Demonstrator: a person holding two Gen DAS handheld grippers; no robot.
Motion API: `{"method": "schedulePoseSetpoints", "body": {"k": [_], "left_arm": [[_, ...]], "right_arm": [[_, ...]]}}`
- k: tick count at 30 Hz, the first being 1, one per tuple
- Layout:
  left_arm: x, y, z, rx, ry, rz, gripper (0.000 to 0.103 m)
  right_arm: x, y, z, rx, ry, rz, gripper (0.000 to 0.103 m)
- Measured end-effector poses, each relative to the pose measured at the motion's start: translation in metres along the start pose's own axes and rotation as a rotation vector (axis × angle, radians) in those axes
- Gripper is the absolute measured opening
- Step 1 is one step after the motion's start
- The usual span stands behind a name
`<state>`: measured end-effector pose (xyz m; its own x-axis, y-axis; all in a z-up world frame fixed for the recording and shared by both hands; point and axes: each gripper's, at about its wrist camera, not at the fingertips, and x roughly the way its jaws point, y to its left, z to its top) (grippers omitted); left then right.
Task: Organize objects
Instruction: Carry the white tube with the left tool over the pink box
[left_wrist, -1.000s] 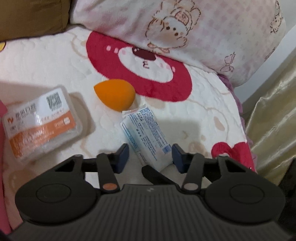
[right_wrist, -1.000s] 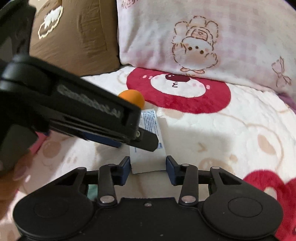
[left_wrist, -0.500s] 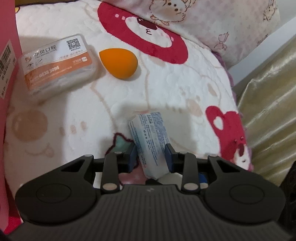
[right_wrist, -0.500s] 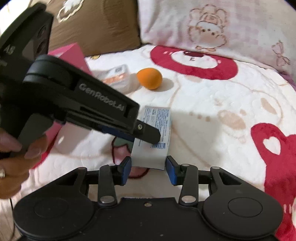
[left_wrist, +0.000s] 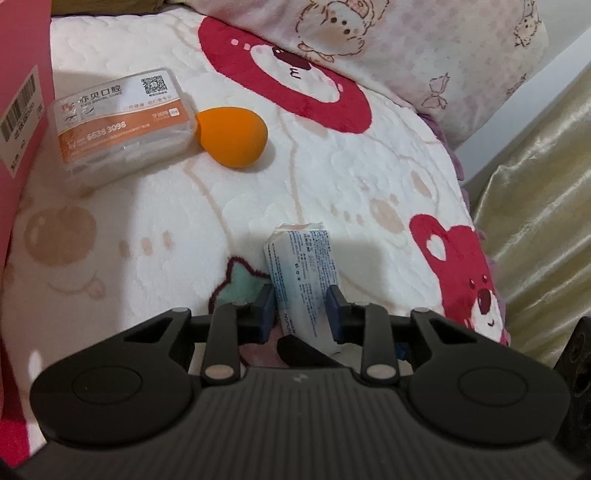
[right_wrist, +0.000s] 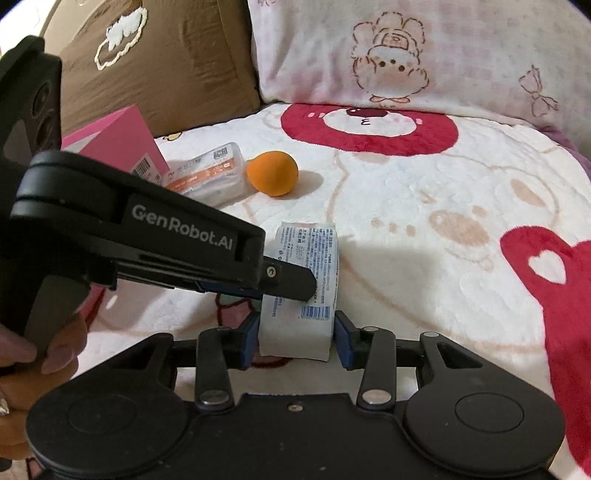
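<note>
A white packet with blue print (left_wrist: 301, 273) is held above the blanket by both grippers. My left gripper (left_wrist: 301, 314) is shut on its near end. My right gripper (right_wrist: 295, 334) is shut on the same packet (right_wrist: 310, 266), and the left gripper's body (right_wrist: 147, 240) crosses in front from the left. An orange egg-shaped sponge (left_wrist: 232, 136) lies on the blanket beside a clear plastic box with an orange label (left_wrist: 118, 125). Both also show in the right wrist view: the sponge (right_wrist: 272, 172) and the box (right_wrist: 210, 175).
A pink carton (left_wrist: 18, 122) stands at the left edge, also seen in the right wrist view (right_wrist: 118, 144). A pink checked pillow (right_wrist: 406, 51) and a brown cushion (right_wrist: 159, 59) lie at the back. A gold curtain (left_wrist: 535, 221) hangs beyond the bed's right edge.
Both grippers have lifted the packet and drawn it back from the sponge toward the near side. The left gripper closed on it. The pink carton has come into view.
</note>
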<state>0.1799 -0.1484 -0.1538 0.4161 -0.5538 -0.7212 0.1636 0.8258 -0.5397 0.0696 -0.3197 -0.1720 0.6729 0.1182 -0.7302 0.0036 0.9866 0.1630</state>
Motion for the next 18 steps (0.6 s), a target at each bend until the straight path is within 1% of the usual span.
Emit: {"method": "schedulePoseSetpoints", "body": {"k": [6,12,15,18], "left_arm": [[-0.021,-0.004,-0.009,0.003,0.004,-0.011,0.028],[-0.044,-0.01,-0.021,0.026,0.022,0.011,0.027],[-0.058,-0.01,-0.025,0.013,0.033,-0.008,0.027],[-0.076,-0.01,-0.028,0.015,0.036,-0.021,0.028]], "right_arm": [[-0.017,0.014,-0.003,-0.001,0.003,0.002,0.047],[-0.031,0.031,-0.002,0.018,0.054,-0.002,0.047],[-0.042,0.042,-0.002,0.002,0.07,-0.019,0.047],[-0.057,0.047,-0.001,0.024,0.068,0.005,0.047]]}}
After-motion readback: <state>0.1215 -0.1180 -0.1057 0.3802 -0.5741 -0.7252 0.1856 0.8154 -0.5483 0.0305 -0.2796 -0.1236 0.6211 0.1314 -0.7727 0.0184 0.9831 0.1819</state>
